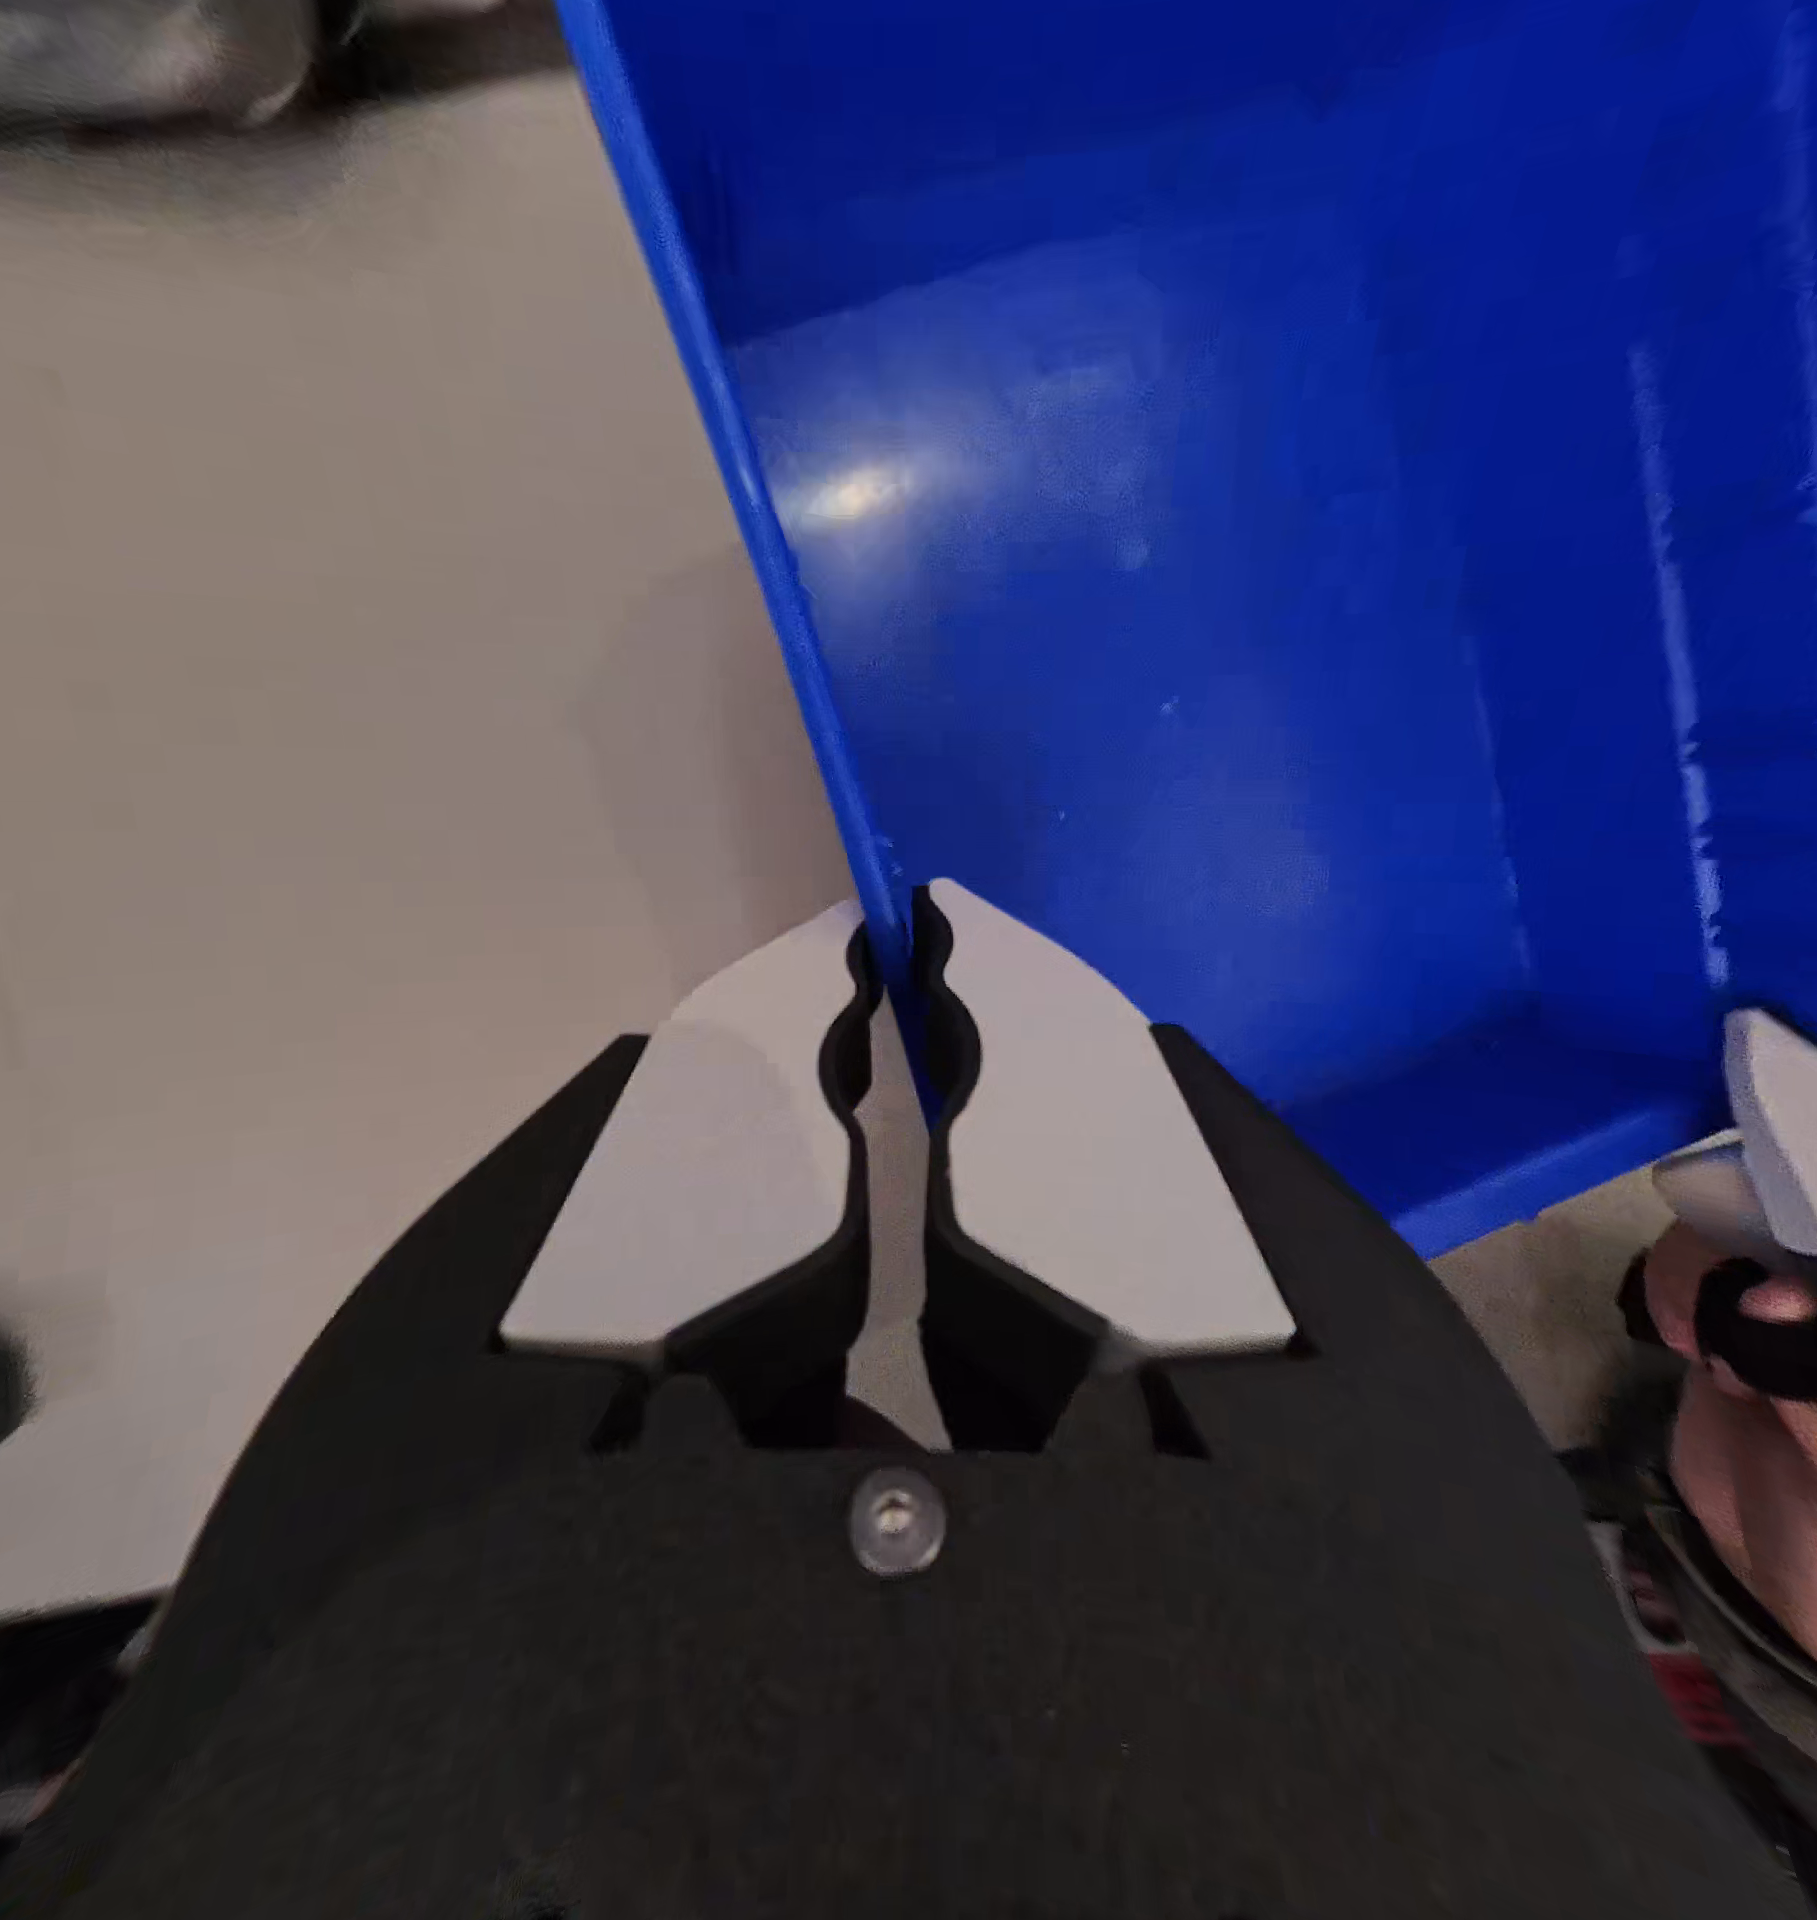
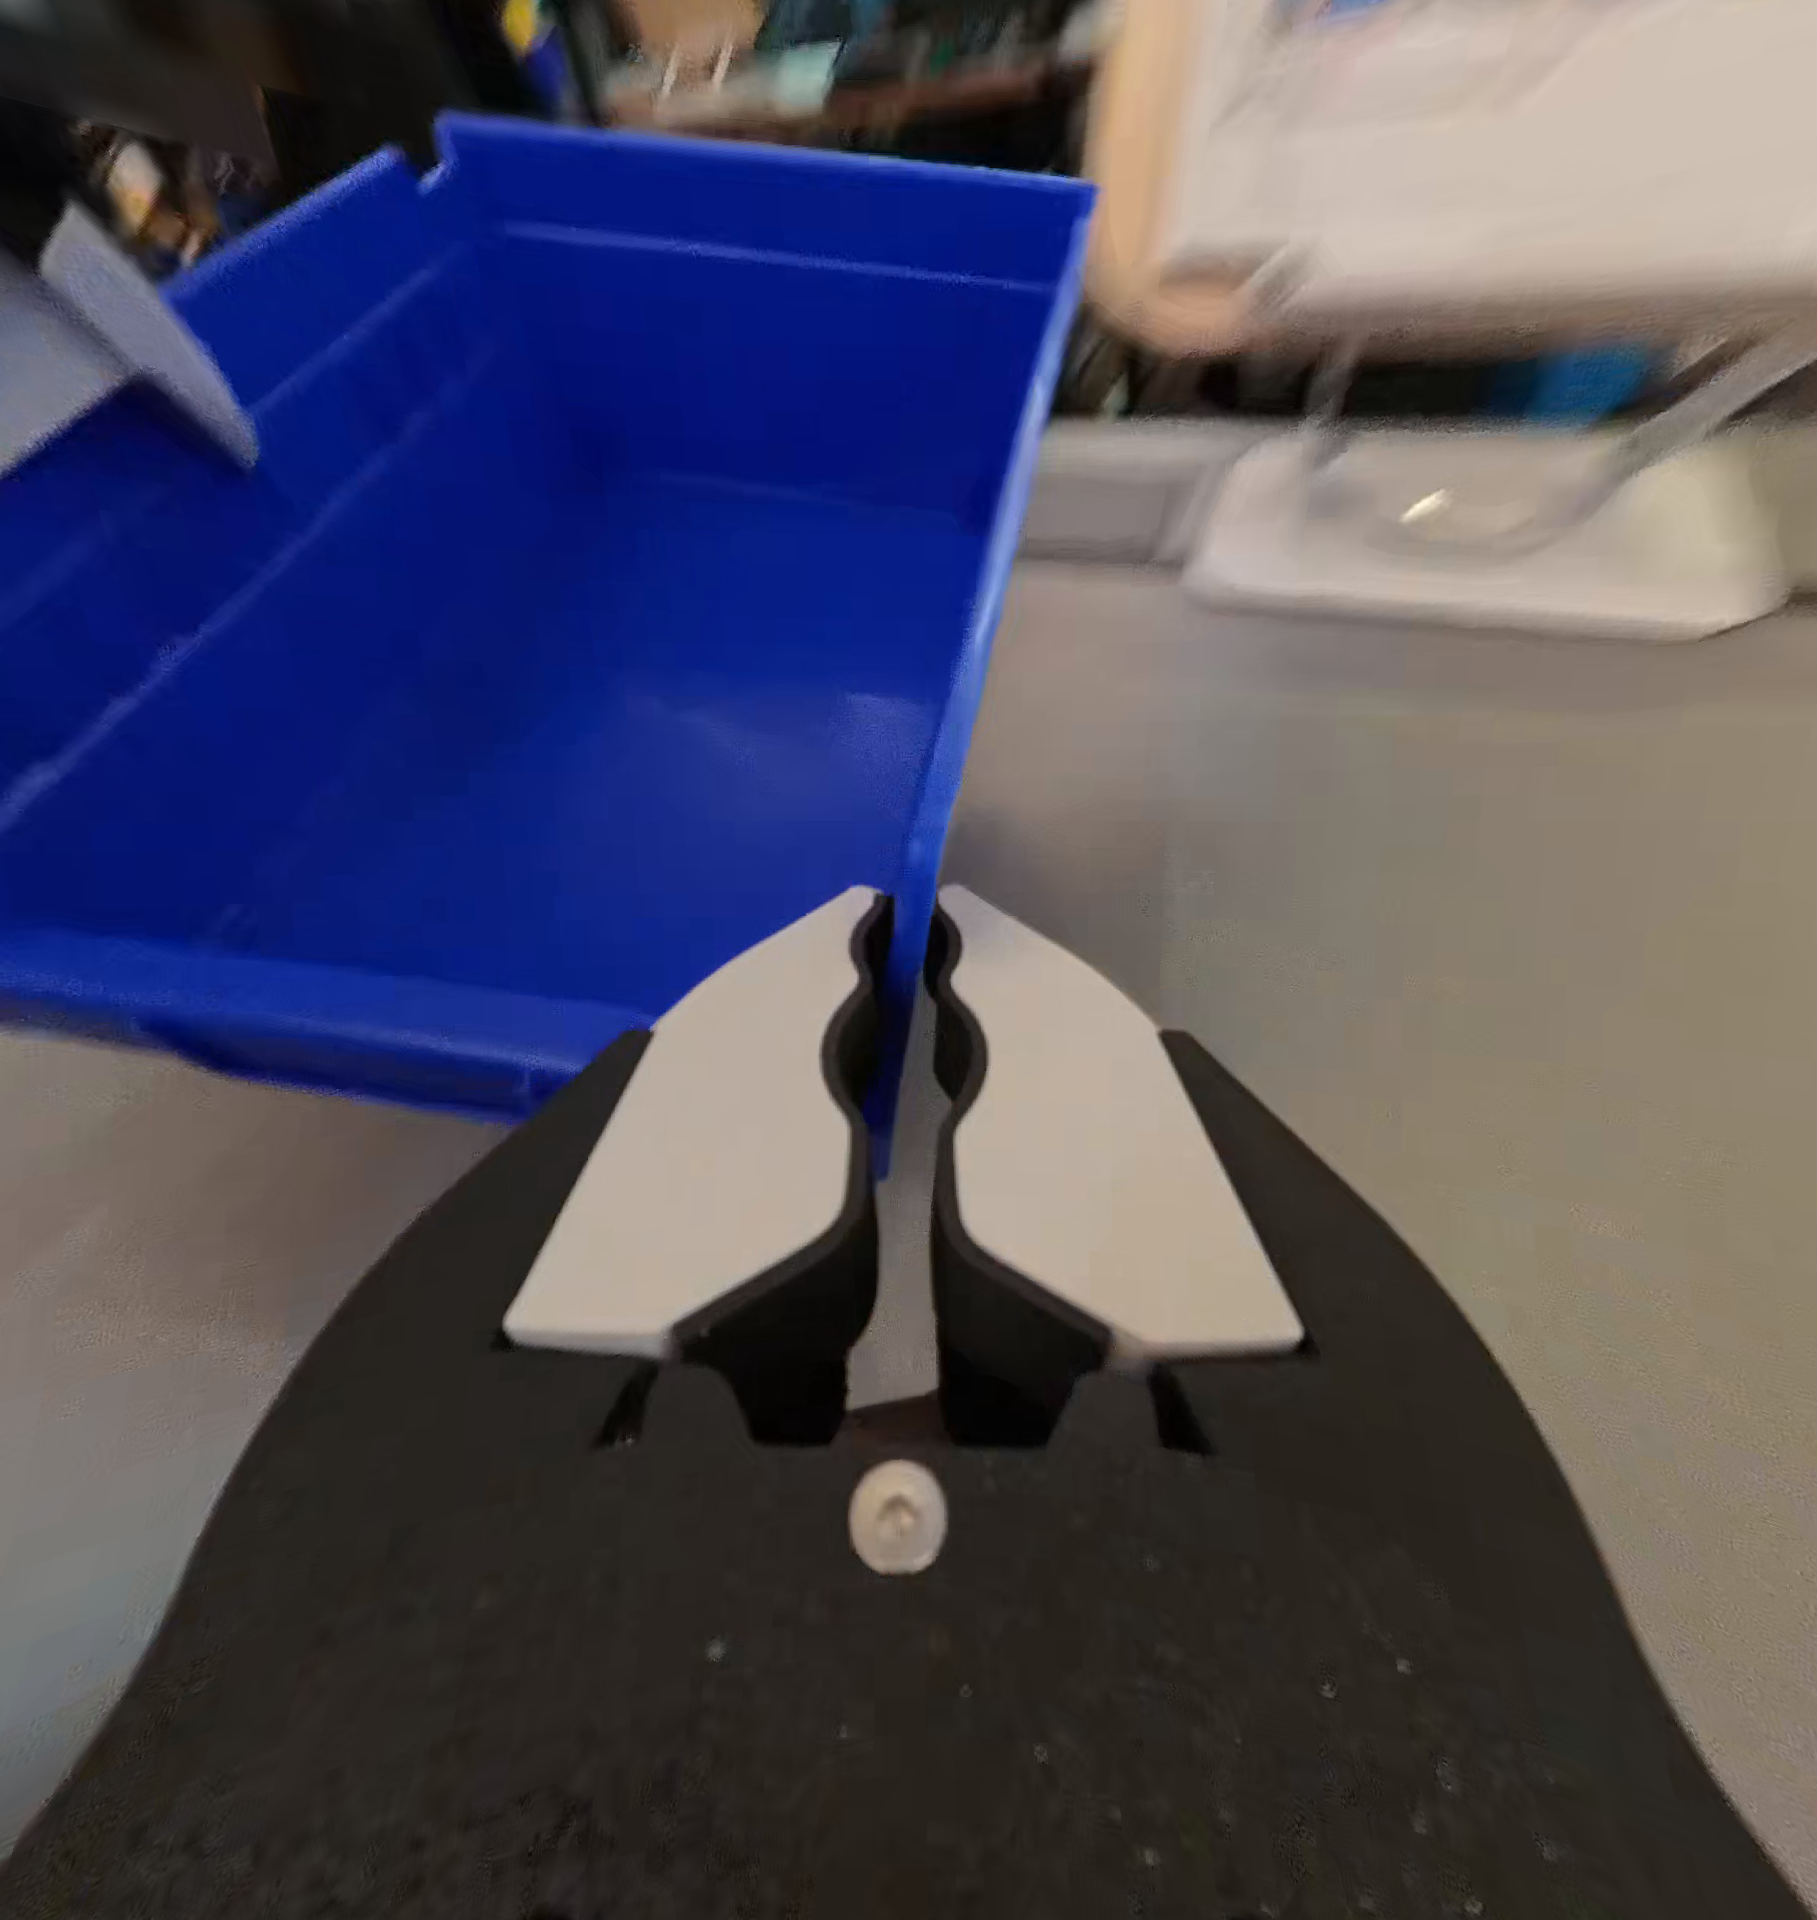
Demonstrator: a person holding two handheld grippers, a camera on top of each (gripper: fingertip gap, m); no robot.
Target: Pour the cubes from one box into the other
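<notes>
The left gripper [image 1: 896, 914] pinches the blue box's [image 1: 1247, 623] left wall. The right gripper [image 2: 914, 904] pinches its right wall. The box tilts above the grey table [image 2: 1403, 883], with nothing inside.

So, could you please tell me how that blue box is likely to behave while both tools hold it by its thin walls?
The blue box looks empty, so probably light. Its walls look thin and glossy, so they may flex or slip. The left tool and right tool pinch opposite walls, which should limit tipping.
</notes>
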